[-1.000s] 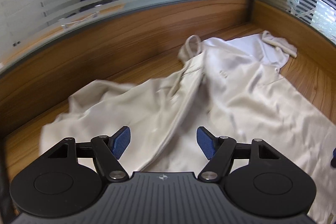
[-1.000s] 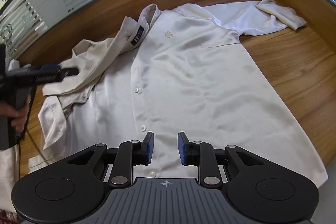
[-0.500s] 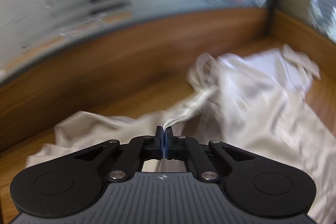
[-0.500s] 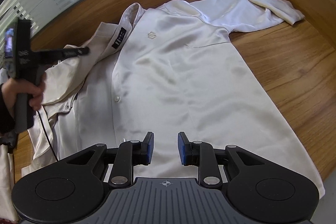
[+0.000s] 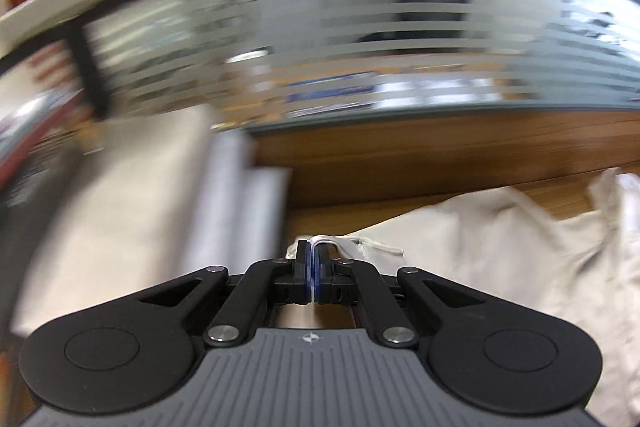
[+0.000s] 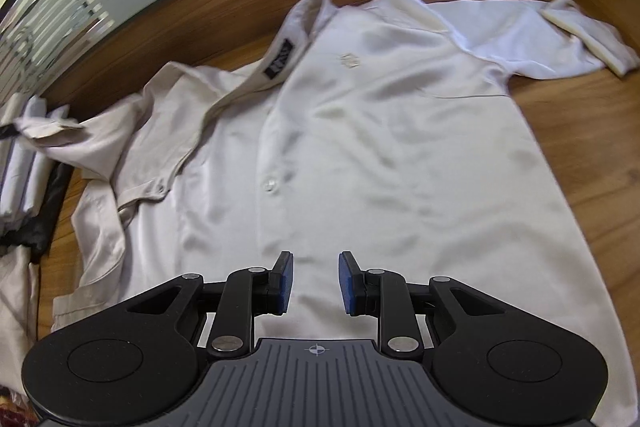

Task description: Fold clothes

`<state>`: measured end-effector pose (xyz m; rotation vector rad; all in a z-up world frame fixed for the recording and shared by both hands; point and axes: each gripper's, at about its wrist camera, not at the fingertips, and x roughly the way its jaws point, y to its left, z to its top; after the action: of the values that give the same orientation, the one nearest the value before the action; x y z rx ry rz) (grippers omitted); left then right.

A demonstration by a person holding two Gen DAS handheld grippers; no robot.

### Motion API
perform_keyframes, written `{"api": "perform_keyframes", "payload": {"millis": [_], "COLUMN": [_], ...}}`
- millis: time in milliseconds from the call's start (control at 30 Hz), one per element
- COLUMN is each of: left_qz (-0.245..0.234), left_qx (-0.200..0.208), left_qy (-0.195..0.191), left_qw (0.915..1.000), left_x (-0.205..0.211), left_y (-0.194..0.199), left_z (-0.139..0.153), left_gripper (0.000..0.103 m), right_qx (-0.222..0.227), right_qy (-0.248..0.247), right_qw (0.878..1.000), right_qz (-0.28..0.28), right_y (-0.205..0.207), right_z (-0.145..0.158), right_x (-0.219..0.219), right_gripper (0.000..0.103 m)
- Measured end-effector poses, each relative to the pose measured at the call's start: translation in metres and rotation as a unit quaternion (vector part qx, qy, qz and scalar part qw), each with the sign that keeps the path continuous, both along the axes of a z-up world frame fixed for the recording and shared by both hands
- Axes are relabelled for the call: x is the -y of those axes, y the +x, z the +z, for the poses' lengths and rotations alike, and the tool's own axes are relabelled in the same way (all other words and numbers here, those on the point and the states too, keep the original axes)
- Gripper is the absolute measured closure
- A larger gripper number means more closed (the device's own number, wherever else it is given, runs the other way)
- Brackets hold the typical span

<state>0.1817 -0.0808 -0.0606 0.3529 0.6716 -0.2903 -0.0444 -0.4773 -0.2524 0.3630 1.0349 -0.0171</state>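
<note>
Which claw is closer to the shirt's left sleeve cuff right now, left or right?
Left. The left claw is shut on the sleeve cuff, pinching its edge. The right claw hangs open over the shirt's lower front, apart from that cuff.

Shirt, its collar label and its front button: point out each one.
shirt [image 6: 400,155], right wrist view, front panel
collar label [image 6: 279,62], right wrist view, middle of the dark tag
button [image 6: 269,184], right wrist view, its centre

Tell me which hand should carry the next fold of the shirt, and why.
Left. The left tongs are already shut on a sleeve edge of the shirt, ready to pull it. The right tongs hang open above the shirt's lower front, gripping nothing.
</note>
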Motion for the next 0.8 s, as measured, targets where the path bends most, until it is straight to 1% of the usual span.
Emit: {"api": "perform_keyframes", "payload": {"millis": [67,133,167,200,233,267,333,400,433,467,500,567,733,800], "left_qz": [0.037,0.074,0.09,0.098,0.098,0.092,0.073,0.039,0.018,-0.005,-0.027,-0.065,-0.126,-0.151], "left_qx": [0.001,-0.01,-0.019,-0.027,-0.03,-0.029,-0.022,-0.011,-0.01,-0.012,-0.014,-0.014,-0.009,-0.014], "left_qy": [0.024,0.042,0.046,0.041,0.03,0.018,0.01,0.011,0.008,0.003,-0.001,-0.003,-0.019,-0.026], "left_qw": [0.999,0.9963,0.9947,0.994,0.9943,0.9951,0.9971,0.9991,0.9998,0.9999,0.9995,0.9978,0.9918,0.9882], "left_x": [-0.026,-0.043,-0.05,-0.056,-0.059,-0.059,-0.058,-0.054,-0.049,-0.045,-0.04,-0.028,-0.005,-0.002], "left_y": [0.002,0.005,0.008,0.008,0.006,0.004,-0.003,-0.013,-0.015,-0.017,-0.02,-0.028,-0.039,-0.042], "left_z": [0.001,-0.002,-0.004,-0.004,-0.003,-0.002,0.0,0.0,-0.001,-0.002,-0.002,-0.004,-0.008,-0.009], "left_gripper": [0.102,0.101,0.099,0.098,0.09,0.077,0.064,0.057,0.048,0.042,0.041,0.033,0.025,0.025], "right_qx": [0.003,0.007,0.008,0.01,0.012,0.014,0.019,0.02,0.019,0.017,0.015,0.012,0.006,0.003], "right_qy": [0.002,0.003,0.003,0.003,0.003,0.003,0.001,-0.002,-0.004,-0.005,-0.006,-0.008,-0.006,-0.006], "right_qw": [1.0,1.0,0.999,0.999,0.999,0.999,0.999,0.999,0.999,0.999,0.999,0.999,0.999,1.0], "right_qz": [0.014,0.026,0.031,0.035,0.039,0.042,0.047,0.05,0.049,0.048,0.046,0.043,0.033,0.027], "right_y": [0.003,0.005,0.005,0.005,0.005,0.004,0.0,-0.005,-0.008,-0.012,-0.015,-0.023,-0.046,-0.056], "right_z": [0.001,0.004,0.005,0.007,0.008,0.01,0.013,0.016,0.016,0.016,0.017,0.017,0.016,0.015], "right_x": [-0.007,-0.014,-0.017,-0.019,-0.022,-0.025,-0.031,-0.036,-0.039,-0.042,-0.046,-0.053,-0.074,-0.084], "right_gripper": [0.076,0.076,0.076,0.076,0.076,0.076,0.076,0.076,0.076,0.076,0.076,0.076,0.076,0.076]}}
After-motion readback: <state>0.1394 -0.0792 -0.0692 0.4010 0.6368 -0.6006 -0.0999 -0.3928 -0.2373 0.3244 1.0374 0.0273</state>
